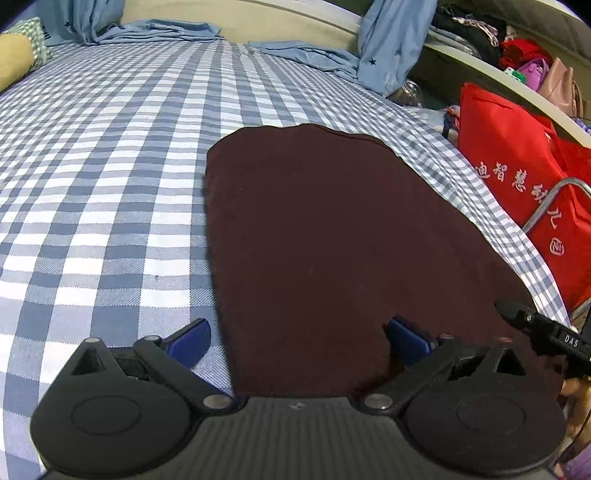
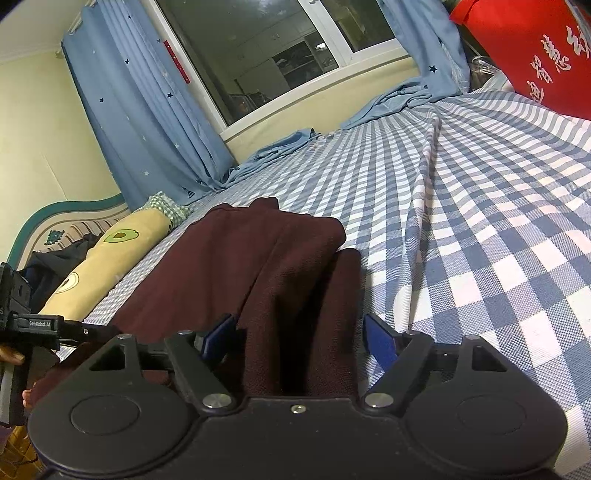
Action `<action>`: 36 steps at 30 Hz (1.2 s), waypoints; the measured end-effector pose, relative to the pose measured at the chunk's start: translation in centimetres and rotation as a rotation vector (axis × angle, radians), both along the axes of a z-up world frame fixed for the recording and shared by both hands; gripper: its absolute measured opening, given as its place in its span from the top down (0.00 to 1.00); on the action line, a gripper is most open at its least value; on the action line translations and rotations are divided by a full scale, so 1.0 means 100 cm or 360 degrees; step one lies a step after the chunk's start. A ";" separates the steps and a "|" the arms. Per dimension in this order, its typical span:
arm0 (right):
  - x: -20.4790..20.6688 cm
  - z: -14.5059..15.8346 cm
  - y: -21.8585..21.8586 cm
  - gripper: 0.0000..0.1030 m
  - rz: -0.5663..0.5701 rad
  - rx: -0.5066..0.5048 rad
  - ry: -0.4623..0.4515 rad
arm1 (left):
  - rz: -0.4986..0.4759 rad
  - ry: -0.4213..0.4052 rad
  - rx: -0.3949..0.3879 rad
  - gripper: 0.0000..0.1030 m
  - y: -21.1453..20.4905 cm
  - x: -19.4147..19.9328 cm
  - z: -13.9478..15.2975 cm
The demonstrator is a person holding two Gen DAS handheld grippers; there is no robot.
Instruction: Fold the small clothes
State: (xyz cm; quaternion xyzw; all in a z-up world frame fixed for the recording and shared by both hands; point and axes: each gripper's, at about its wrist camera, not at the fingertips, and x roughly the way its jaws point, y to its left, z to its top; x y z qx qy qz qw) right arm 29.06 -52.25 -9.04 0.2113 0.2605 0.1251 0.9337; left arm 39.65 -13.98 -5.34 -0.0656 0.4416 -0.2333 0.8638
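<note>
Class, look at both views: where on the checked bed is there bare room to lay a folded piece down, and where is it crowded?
Bare: the blue-and-white checked bedsheet left of the dark maroon garment, up to the blue star-print curtains. Crowded: the right edge by the red fabric bag, and the yellow avocado-print pillow side.

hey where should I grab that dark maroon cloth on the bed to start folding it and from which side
Grip the maroon cloth at its two near corners, coming in low from the near edge. It lies flat on the checked sheet, so only the hem gives a lip to pinch. The left claw already straddles the near left edge, open; the right claw is open around bunched folds at the other end.
</note>
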 end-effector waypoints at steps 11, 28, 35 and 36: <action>0.010 0.004 0.007 0.15 0.0090 -0.0055 0.0033 | -0.0183 -0.0093 -0.0008 0.00 0.001 0.003 -0.006; 0.004 0.014 0.014 0.60 -0.0015 0.0046 0.0116 | -0.0230 -0.0022 0.0022 0.06 -0.016 0.008 0.001; -0.001 0.045 0.038 0.82 -0.0023 -0.0048 0.0030 | -0.0183 -0.0044 -0.0009 0.34 -0.012 0.010 0.013; -0.003 0.052 0.043 0.83 -0.0018 -0.0064 0.0003 | -0.0178 -0.0068 -0.0004 0.35 -0.013 0.008 0.017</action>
